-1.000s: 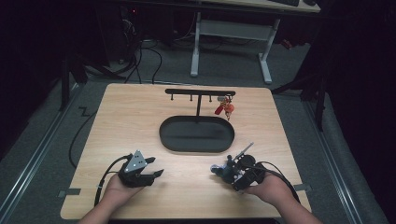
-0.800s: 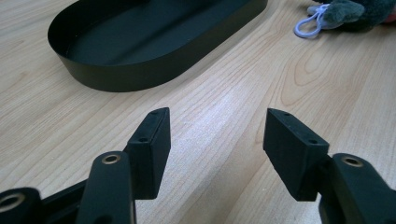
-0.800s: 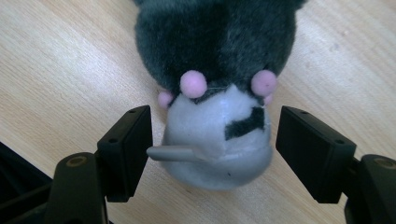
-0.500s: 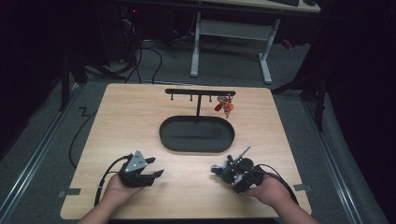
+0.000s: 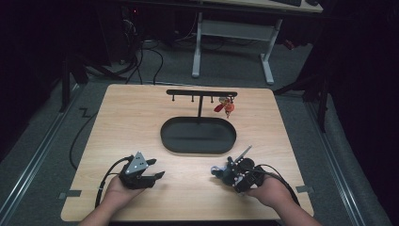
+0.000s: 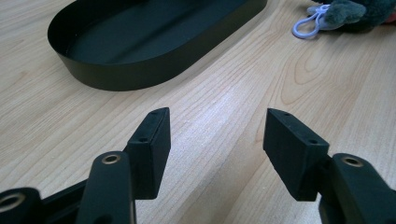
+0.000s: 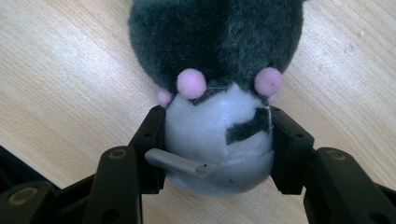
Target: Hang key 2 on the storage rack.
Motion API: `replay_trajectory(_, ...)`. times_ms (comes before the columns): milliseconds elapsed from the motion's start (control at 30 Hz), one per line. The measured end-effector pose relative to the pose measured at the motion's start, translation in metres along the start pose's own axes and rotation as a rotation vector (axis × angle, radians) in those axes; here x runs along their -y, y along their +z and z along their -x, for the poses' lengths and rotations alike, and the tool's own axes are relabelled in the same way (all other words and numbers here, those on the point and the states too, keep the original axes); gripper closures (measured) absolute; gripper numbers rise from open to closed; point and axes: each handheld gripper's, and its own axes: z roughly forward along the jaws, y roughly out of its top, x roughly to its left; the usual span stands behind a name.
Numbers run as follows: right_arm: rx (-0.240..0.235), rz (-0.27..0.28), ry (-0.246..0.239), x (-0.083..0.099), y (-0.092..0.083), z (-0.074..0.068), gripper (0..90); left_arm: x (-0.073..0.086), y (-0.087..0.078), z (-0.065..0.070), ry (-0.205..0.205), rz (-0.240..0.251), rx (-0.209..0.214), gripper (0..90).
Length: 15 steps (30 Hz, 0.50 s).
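- The left gripper (image 5: 159, 175) is lying low on the wooden table (image 5: 127, 122) at the near left, held in the person's left hand (image 5: 115, 192); its jaws are standing wide apart with nothing but bare wood between them, as the left gripper view (image 6: 214, 135) is showing.
- The black oval tray (image 5: 197, 135) is sitting at the middle of the table, beyond and to the right of that gripper; in the left gripper view the tray (image 6: 140, 74) is lying ahead and to the left of the jaws, well apart from them.
- The black key rack (image 5: 201, 93) is standing just behind the tray on a thin post; a red key fob (image 5: 225, 107) is hanging from a hook near the rack's right end.
- The plush toy keychain (image 5: 227, 172), dark grey with a white belly and small pink pompoms, is lying on the table at the near right, just in front of the tray's right end; its pale lilac clip (image 6: 309, 27) is showing at the top right of the left gripper view, flat on the wood.
- The right gripper (image 5: 230, 175) is being held in the person's right hand (image 5: 270, 192) and is pointing leftward; its jaws have just been closing, and in the right gripper view (image 7: 217, 142) both pads are pressing on the white belly of the plush toy keychain (image 7: 219, 135), one on either side.
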Motion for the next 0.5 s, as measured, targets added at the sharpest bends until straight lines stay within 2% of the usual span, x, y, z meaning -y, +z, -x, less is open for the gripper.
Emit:
replay_trajectory(233,-0.015,0.005,0.007,-0.003,-0.011,0.004,48.0,0.0,-0.001,-0.001,-0.002,0.003,-0.005,41.8)
replay_trajectory(300,-0.023,0.003,0.029,-0.003,-0.014,0.004,48.0,0.0,-0.001,0.0,-0.001,0.002,-0.004,41.8)
replay_trajectory(333,-0.021,0.014,-0.003,-0.003,-0.015,0.008,48.0,0.0,-0.001,0.0,-0.001,0.001,-0.003,41.8)
replay_trajectory(367,-0.023,0.015,0.007,-0.003,-0.016,0.008,48.0,0.0,0.0,0.0,-0.001,0.001,-0.002,41.8)
replay_trajectory(400,-0.026,0.001,0.045,-0.003,-0.018,0.006,48.0,0.0,0.0,0.0,-0.002,0.001,-0.002,41.8)
replay_trajectory(500,-0.024,0.006,0.031,-0.004,-0.021,0.008,48.0,0.0,0.0,0.0,-0.002,0.001,-0.001,41.8)
